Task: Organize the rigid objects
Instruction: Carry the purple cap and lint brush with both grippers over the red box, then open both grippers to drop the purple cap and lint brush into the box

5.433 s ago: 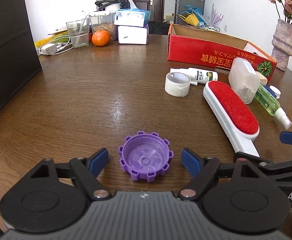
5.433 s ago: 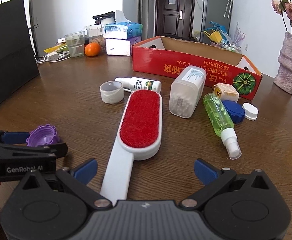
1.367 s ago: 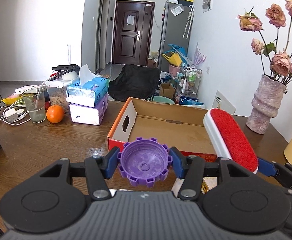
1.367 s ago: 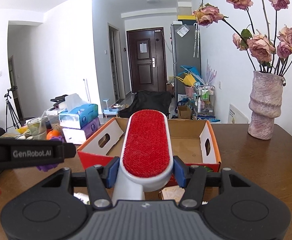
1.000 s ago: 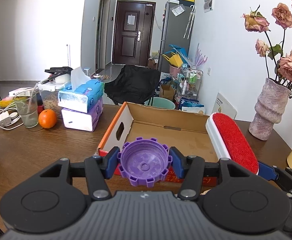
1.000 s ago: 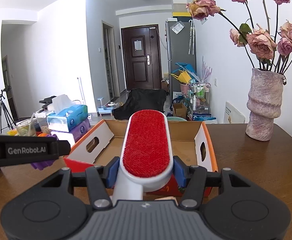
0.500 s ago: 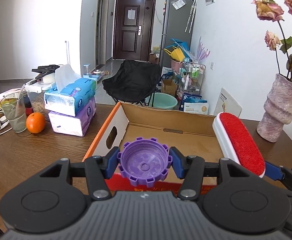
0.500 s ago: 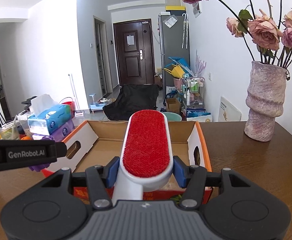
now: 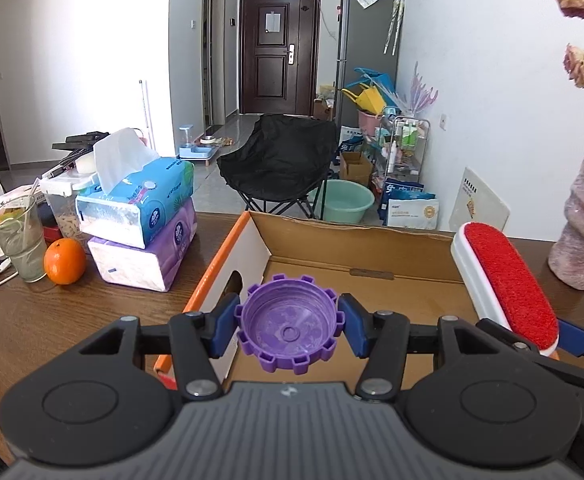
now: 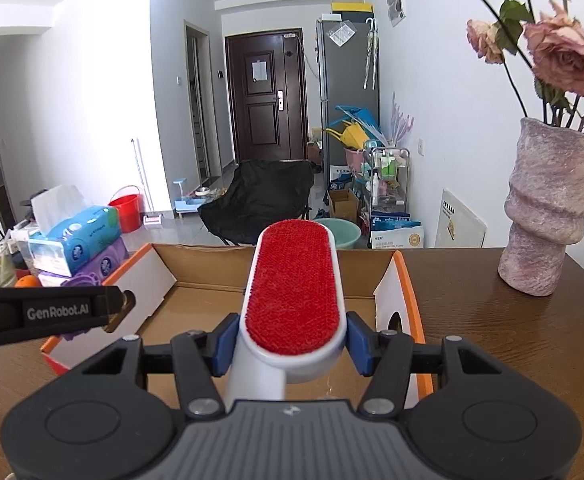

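Two grippers are seen up over the cardboard box (image 9: 355, 252), each with something clamped in it. The left gripper (image 9: 288, 326) is clenched on a purple cap (image 9: 290, 330), gripped by its notched rim between the blue pads (image 9: 351, 330), open side up, held above the near left part of the box. The right gripper (image 10: 292, 340) is clamped round a lint brush (image 10: 293, 292) at the neck where the white handle meets the head, red bristle face up, head pointed toward the far wall of the box. In the left wrist view the brush (image 9: 507, 280) is seen over the right side of the box, with the cap well apart from it.

The box sits open on a dark wooden table (image 9: 32, 320), orange-edged flaps standing up, bare cardboard floor visible inside. Left of the box, two stacked tissue packs (image 9: 144, 220), an orange (image 9: 64, 261) and a glass (image 9: 20, 240) are lined up. A rough pinkish vase (image 10: 547, 208) with dried roses is parked on the right, beyond the box.
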The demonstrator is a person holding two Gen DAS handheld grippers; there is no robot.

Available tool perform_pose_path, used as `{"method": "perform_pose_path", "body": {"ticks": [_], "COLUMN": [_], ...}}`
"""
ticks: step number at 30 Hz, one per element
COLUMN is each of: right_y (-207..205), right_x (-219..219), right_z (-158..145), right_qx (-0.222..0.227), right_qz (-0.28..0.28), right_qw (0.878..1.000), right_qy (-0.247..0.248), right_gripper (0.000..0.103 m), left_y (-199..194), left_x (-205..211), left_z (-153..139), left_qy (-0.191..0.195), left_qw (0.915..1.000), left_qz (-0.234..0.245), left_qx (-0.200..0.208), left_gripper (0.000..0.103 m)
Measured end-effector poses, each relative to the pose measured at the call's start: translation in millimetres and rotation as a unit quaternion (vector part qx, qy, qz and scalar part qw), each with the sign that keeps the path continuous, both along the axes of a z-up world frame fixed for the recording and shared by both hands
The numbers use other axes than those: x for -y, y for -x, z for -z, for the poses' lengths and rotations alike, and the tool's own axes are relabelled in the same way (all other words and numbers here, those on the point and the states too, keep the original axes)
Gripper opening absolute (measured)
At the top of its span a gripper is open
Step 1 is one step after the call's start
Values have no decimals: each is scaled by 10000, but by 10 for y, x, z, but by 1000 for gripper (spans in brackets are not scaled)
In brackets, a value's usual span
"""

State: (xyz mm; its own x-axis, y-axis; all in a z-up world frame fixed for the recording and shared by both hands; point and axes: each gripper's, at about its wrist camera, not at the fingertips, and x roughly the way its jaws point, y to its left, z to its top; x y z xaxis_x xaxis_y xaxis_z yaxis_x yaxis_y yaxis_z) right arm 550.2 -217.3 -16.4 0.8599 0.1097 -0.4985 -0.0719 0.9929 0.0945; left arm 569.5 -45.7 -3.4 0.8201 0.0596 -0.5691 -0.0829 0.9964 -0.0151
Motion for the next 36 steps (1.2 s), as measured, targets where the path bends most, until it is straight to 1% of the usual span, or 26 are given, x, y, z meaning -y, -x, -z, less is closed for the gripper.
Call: {"method": "perform_pose_path", "body": {"ticks": [7, 15, 18, 19, 21, 22, 23, 24, 25, 26, 28, 30, 36], "right_y": [-216, -434, -480, -499, -514, -509, -499, -499, -481, -451, -407, -378, -321], "right_x": [-31, 3, 17, 31, 48, 61, 70, 91, 106, 123, 154, 183, 161], "right_z": [73, 164, 209, 214, 224, 218, 201, 177, 155, 131, 80, 47, -15], "right_qx": [-117, -344, -419, -445, -505, -497, -466, -447, -392, -296, -190, -142, -62], "right_qz": [-46, -101, -41, -20, -9, 6, 30, 80, 149, 231, 312, 297, 220], "right_qw": [9999, 9993, 9990, 9989, 9986, 9987, 9988, 9988, 9988, 9989, 9990, 9993, 9994], "right_qy": [102, 126, 156, 149, 153, 144, 160, 191, 233, 270, 260, 200, 262], "right_gripper": [55, 55, 55, 55, 55, 59, 65, 85, 100, 101, 101, 101, 102], "left_y": [-230, -432, -474, -478, -476, -465, -452, -440, -428, -422, -423, -431, -405], "left_x": [-33, -81, -78, -72, -67, -74, -84, -92, -103, -115, -142, -166, -186], "left_z": [95, 215, 260, 268, 270, 260, 245, 227, 213, 200, 191, 189, 174], "left_qy": [-74, -277, -339, -353, -357, -353, -359, -366, -357, -331, -280, -247, -255], "left_qw": [9999, 9991, 9987, 9985, 9985, 9987, 9988, 9988, 9989, 9990, 9990, 9990, 9988], "left_qz": [-27, -162, -140, -118, -86, -108, -154, -189, -195, -191, -236, -269, -308], "left_qx": [-136, -270, -357, -390, -394, -358, -308, -259, -231, -216, -243, -269, -277], "left_gripper": [56, 56, 56, 57, 76, 91, 100, 101, 103, 103, 103, 103, 103]}}
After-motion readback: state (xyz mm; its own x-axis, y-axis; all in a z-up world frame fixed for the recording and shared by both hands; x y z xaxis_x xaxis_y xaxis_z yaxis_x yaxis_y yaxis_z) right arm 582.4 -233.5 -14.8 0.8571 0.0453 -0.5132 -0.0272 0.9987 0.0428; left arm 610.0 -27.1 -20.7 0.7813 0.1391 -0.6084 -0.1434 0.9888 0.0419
